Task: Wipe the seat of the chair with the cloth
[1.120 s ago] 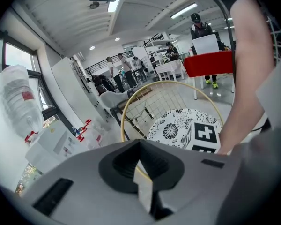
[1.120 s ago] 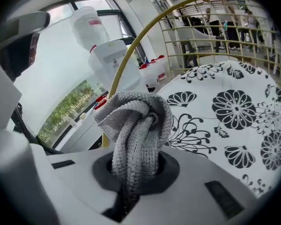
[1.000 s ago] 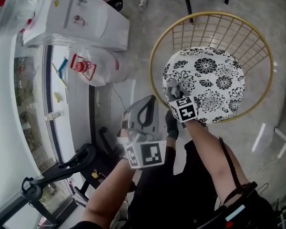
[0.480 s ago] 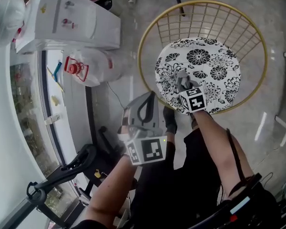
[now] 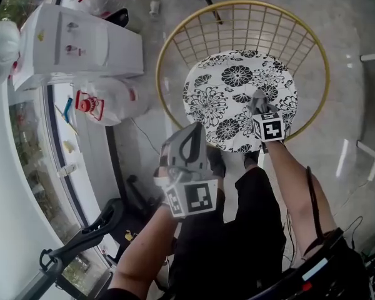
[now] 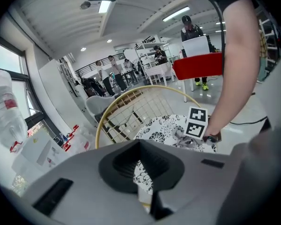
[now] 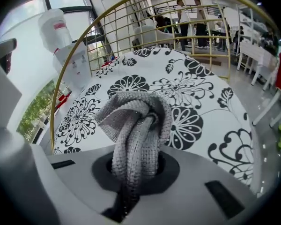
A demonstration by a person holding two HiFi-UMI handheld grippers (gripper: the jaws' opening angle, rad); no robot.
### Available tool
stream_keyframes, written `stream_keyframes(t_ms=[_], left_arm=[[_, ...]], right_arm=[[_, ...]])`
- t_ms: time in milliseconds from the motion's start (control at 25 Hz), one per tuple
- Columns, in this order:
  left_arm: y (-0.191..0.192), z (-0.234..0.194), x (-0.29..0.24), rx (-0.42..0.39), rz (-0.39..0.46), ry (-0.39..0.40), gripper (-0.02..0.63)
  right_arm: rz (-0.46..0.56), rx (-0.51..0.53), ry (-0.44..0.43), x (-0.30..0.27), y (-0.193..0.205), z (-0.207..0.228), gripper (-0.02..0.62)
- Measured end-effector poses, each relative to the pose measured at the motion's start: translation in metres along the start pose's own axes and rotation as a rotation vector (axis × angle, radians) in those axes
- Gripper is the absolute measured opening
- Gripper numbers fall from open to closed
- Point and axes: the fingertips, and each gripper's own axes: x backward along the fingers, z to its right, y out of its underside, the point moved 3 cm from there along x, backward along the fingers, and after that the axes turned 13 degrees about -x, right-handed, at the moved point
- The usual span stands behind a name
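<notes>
The right gripper (image 5: 261, 110) has its jaws clenched on the grey knitted cloth (image 5: 257, 99), which bunches out in front of them in a loose knot and is pressed down on the right, near part of the flowered seat (image 5: 228, 86) of the gold wire chair (image 5: 169, 49). The left gripper (image 5: 186, 161) hangs back on the near side, well apart from the seat, its jaws drawn together on nothing. I'd say the wiping is under way rather than finished. The seat shows no streak or damp trail, so how much has been covered can't be read from it, and the left side and far edge look like what is left to go over
</notes>
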Motion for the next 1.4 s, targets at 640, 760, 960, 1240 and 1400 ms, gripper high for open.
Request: stream_keyframes(t_ms=[640, 760, 960, 1240, 1400], left_arm=[[-0.033, -0.003, -0.012, -0.027, 0.054, 0.006, 0.003], [-0.028, -0.01, -0.009, -0.021, 0.051, -0.004, 0.003], [-0.007, -0.023, 0.004, 0.0, 0.024, -0.037, 0.003], [0.033, -0.042, 0.022, 0.048, -0.057, -0.107, 0.003], [0.053, -0.043, 0.031, 0.059, -0.089, -0.114, 0.003]], right_arm=[[0.095, -0.029, 0.193, 0.065, -0.047, 0.09, 0.015], [0.128, -0.01, 0.145, 0.066, -0.058, 0.066, 0.015], [0.141, 0.036, -0.058, 0.035, -0.072, -0.033, 0.015], [0.093, 0.064, -0.332, -0.015, -0.07, -0.164, 0.015], [0.052, 0.094, -0.38, -0.037, -0.06, -0.202, 0.015]])
